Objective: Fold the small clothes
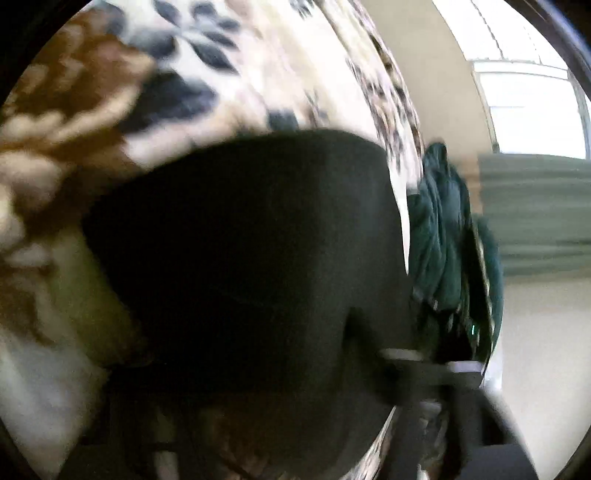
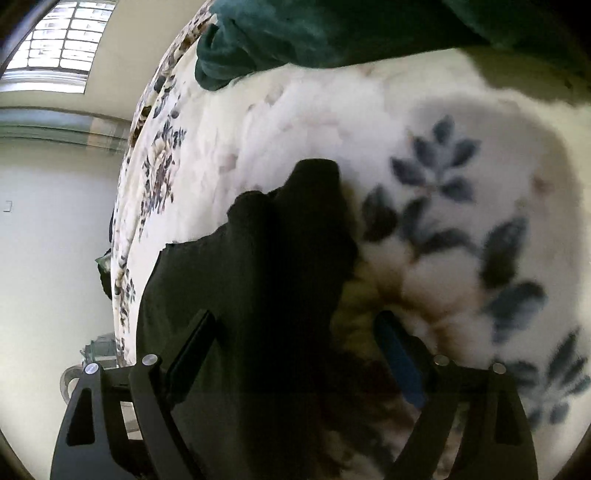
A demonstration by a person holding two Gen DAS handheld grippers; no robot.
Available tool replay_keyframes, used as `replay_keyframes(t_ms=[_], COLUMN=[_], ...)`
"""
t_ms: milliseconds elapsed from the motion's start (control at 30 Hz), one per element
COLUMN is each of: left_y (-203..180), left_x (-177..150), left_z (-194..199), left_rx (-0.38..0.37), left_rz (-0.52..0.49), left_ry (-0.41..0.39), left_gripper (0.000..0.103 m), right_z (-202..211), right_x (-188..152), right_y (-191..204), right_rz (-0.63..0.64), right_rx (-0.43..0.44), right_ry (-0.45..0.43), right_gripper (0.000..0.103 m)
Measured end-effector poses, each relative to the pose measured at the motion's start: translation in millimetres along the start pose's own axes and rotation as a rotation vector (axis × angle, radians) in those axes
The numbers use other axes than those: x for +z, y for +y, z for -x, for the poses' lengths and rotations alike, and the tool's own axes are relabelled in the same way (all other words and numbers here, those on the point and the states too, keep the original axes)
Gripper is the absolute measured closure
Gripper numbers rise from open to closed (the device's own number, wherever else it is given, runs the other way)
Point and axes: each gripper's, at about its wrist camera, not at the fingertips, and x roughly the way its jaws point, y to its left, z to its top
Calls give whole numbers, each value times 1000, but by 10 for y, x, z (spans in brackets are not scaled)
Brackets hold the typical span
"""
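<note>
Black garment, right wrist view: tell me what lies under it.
The black garment lies on a white floral blanket, whose leaf print shows all around it. Whatever sits directly beneath the cloth is covered. The open right claw straddles its near end.

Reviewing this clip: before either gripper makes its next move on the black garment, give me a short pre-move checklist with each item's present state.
1. Right gripper jaws open: ok.
2. Black garment between the right fingers: ok, pads not pressing.
3. Left gripper's grip on the garment: cannot tell, dark cloth fills the blurred left view.
4. Garment lying flat on the floral blanket: not ok, it is bunched.
5. Green clothing apart from the black garment: ok.
</note>
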Motion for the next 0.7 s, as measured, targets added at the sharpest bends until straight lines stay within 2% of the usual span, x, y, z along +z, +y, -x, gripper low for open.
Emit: replay_keyframes(t_ms=[33,67,100,167,233,300,367,433,467,500,533,567,633,667,700], left_y=[-28,-72,-117,-231,-319,-437,-552,-630,-642,-582,-574,-526,-449,-406,-377], left_x=[38,79,129,232,392,622,895,1109,1226,1254,1350,1406,1473,1477,1456], left_z=[9,28,51,71,114,184,268,269,190,143,24,-46,-30,53,149], left_rx=[11,20,16,30,23,13,0,36,33,60,124,138,190,185,187], left_rz=[-17,-43,-68,-140,-201,-282,-355,-430,-453,-473,-499,-507,-507,-500,-491], left_ry=[-2,-2,1,32,69,127,192,254,313,357,394,431,426,408,385], left_gripper=[78,79,80,80,81,81,81,80,76,69,54,49,43,41,40], right_z=[9,-5,-8,84,200,388,554,677,696,682,642,560,422,373,387], right_x=[-19,-61,-116,-252,-374,-652,-1018,-1529,-1855,-2055,-2287,-2501,-2656,-2671,-2659], right_y=[8,18,31,102,139,199,281,321,314,287,256,212,59,-27,-119], right_rz=[-2,-1,-6,1,-27,-62,-72,-124,-190,-236,-288,-337,-415,-436,-444], right_rx=[5,26,29,2,17,18,3,-5,0,6,6,5,0,-14,-21], right_ry=[-4,9,18,-25,-56,-115,-158,-180,-182,-176,-165,-150,-108,-77,-66], right_gripper=[28,66,80,83,84,86,86,86,86,86,86,84,70,53,47])
